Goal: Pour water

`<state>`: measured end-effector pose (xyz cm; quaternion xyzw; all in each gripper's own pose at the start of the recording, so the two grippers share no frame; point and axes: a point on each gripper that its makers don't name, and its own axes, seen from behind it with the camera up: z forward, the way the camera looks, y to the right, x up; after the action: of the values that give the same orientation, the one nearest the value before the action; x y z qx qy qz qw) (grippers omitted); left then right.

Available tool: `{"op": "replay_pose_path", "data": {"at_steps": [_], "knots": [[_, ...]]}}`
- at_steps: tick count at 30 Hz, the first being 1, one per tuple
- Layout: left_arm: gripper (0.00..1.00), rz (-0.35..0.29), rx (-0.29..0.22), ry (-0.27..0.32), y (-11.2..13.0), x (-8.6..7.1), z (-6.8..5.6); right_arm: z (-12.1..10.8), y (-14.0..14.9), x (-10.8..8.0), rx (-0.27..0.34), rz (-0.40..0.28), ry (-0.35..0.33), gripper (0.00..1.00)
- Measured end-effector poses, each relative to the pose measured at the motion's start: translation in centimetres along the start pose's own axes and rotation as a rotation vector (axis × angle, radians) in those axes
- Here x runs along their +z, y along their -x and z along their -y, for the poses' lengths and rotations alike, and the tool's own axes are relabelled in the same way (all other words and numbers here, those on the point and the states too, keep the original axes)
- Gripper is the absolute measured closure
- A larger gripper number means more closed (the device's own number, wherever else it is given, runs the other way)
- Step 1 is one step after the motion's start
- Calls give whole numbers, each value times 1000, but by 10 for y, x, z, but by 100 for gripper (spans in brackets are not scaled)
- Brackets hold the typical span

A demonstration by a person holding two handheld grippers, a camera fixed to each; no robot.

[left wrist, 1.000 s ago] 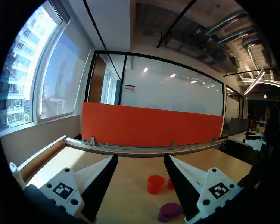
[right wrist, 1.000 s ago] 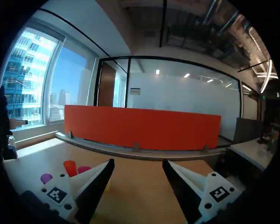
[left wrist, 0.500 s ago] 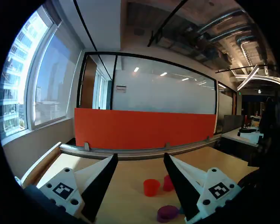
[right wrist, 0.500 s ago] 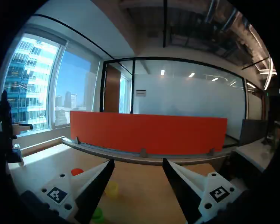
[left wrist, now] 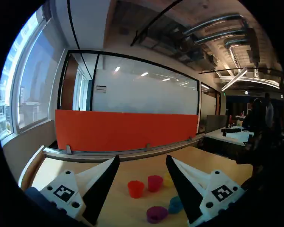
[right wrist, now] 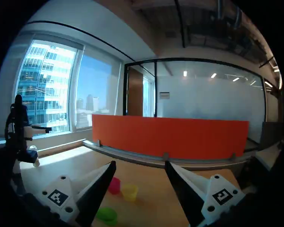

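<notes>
Left hand-held gripper (left wrist: 142,159): is holding its fingers spread, gripping nothing. Beyond its tips, five small plastic cups are sitting on the surface (left wrist: 121,178). A red cup (left wrist: 136,188), a pink cup (left wrist: 155,183) and a yellow cup (left wrist: 167,180) are standing upright in a row. A purple cup (left wrist: 157,214) and a blue cup (left wrist: 175,204) are sitting nearer, by the right finger.

Right hand-held gripper (right wrist: 140,163): is also gaping wide, empty. The pink cup (right wrist: 114,185) and yellow cup (right wrist: 129,192) are standing just beside each other, with a green cup (right wrist: 106,214) nearer, by the left finger.

Surface: pale wood, catching sunlight. An orange partition (right wrist: 172,136) is running along its far edge, with a glass wall (right wrist: 210,98) behind and tall windows (right wrist: 47,94) at the left.
</notes>
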<state>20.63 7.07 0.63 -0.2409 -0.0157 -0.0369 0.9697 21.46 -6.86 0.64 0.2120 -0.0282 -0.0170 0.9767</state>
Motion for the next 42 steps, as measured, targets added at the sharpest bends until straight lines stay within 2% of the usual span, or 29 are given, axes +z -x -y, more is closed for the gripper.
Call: {"op": "replay_pose_path", "data": {"at_steps": [11, 20, 29, 35, 42], "knots": [[9, 48, -3, 111, 8, 0, -18, 30, -6, -3, -14, 7, -144, 1], [9, 69, 27, 160, 12, 4, -28, 41, -2, 0, -40, 24, -185, 1], [9, 116, 58, 210, 23, 7, -35, 50, 6, -1, -46, 67, -244, 1], [9, 164, 77, 275, 37, 7, -49, 56, 14, -4, -49, 95, -291, 1], [9, 192, 125, 312, 47, 9, -59, 59, 24, -7, -66, 129, -326, 1]]}}
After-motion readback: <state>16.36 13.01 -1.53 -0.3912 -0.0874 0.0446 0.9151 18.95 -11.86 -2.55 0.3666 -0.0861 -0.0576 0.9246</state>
